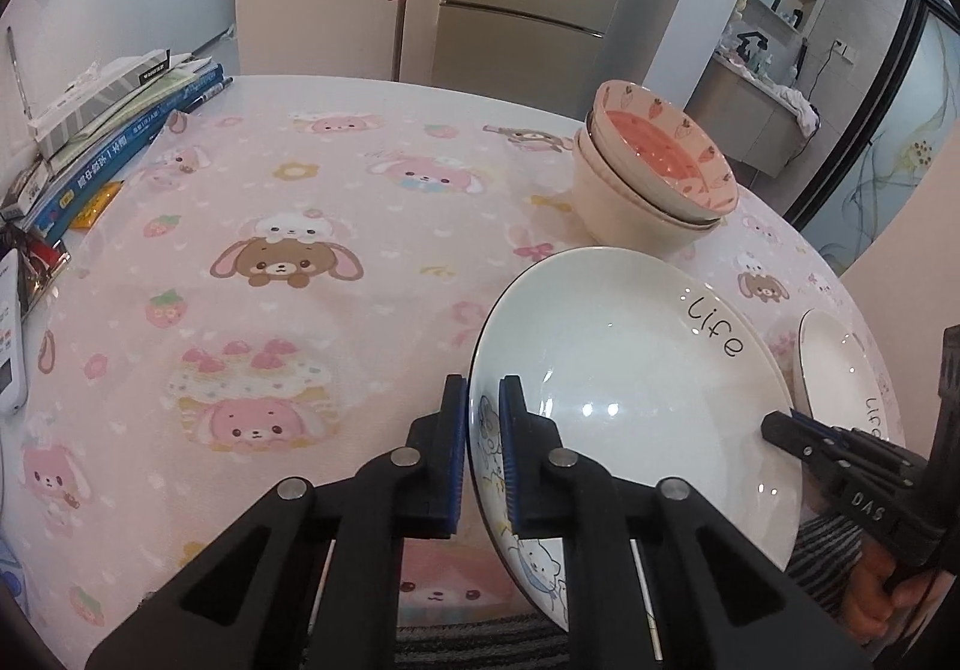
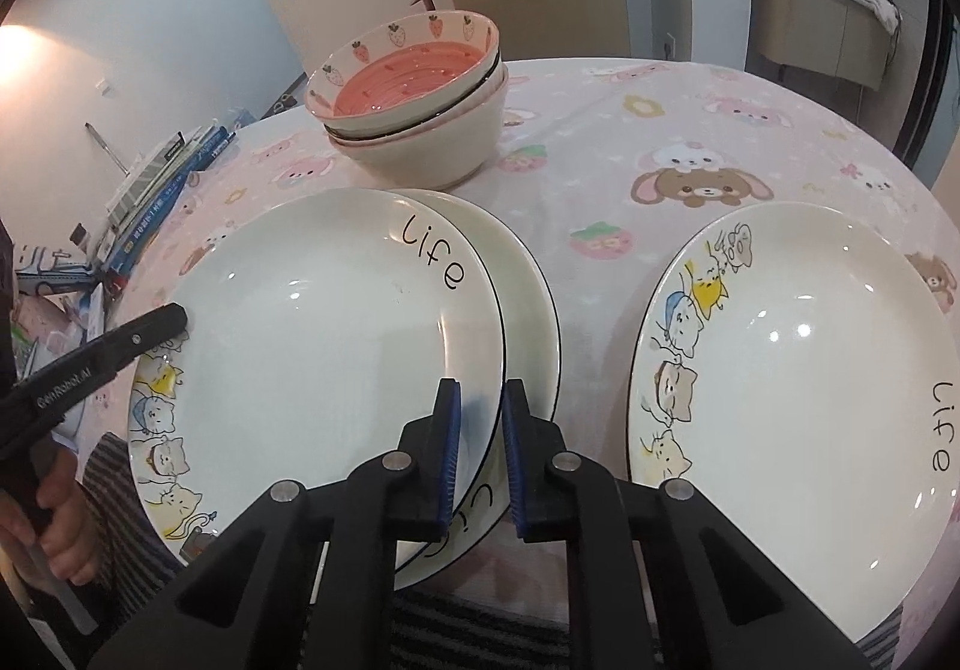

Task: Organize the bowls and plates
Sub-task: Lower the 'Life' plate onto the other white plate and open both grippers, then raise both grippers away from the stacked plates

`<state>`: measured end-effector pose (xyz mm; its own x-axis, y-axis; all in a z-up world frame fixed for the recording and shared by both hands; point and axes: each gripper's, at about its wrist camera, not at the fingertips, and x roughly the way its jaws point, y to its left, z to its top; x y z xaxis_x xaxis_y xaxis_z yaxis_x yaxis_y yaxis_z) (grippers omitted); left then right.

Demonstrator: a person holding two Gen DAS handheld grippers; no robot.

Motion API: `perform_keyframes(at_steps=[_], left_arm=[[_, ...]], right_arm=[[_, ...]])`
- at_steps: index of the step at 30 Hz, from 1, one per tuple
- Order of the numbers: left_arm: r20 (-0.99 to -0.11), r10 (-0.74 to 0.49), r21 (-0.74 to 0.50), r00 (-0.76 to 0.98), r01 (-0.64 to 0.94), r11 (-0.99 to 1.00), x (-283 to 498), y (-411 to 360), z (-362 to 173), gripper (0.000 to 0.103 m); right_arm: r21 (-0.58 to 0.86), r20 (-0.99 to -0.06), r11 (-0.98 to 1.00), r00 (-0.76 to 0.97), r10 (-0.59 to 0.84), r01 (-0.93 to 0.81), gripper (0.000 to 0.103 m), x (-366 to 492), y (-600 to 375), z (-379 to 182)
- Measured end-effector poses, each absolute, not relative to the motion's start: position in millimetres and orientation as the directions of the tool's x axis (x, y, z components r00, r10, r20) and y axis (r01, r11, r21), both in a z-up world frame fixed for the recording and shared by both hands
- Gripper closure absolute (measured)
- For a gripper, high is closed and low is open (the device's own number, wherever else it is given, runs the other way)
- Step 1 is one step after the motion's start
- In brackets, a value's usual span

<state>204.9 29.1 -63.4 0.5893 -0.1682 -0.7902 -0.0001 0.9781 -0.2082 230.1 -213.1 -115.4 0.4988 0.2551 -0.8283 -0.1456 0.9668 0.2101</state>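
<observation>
Left tongs [image 1: 483,454] and right tongs [image 2: 480,457] both clamp top plate [image 2: 312,322], resting on lower plate [image 2: 528,298], near bench [image 1: 300,178] edge. Risk: thin rim grip slipping, glazed plate tipping.

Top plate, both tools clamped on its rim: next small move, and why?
Probably lift the top plate level with both tools, left tool and right tool on opposite rims, then carry it onto the lone plate, since it sits skewed on the plate beneath.
</observation>
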Motion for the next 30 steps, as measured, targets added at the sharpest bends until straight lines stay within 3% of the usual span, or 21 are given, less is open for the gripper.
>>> perform_keyframes(at_steps=[14,22,30], left_arm=[[-0.77,-0.083,-0.104,0.633,0.004,0.995,207.7,14.5,-68.6,0.093],[-0.772,-0.171,-0.209,0.613,0.009,0.978,201.8,28.2,-58.2,0.093],[-0.796,-0.181,-0.194,0.577,0.038,0.98,201.2,19.2,-64.2,0.102]], right_arm=[[0.148,-0.833,0.976,0.512,0.211,-0.161,0.089,222.9,-208.5,-109.6],[0.112,-0.828,0.982,0.532,0.177,-0.153,0.092,219.3,-206.9,-105.6],[0.002,-0.81,0.993,0.582,0.073,-0.12,0.093,218.8,-209.4,-101.4]])
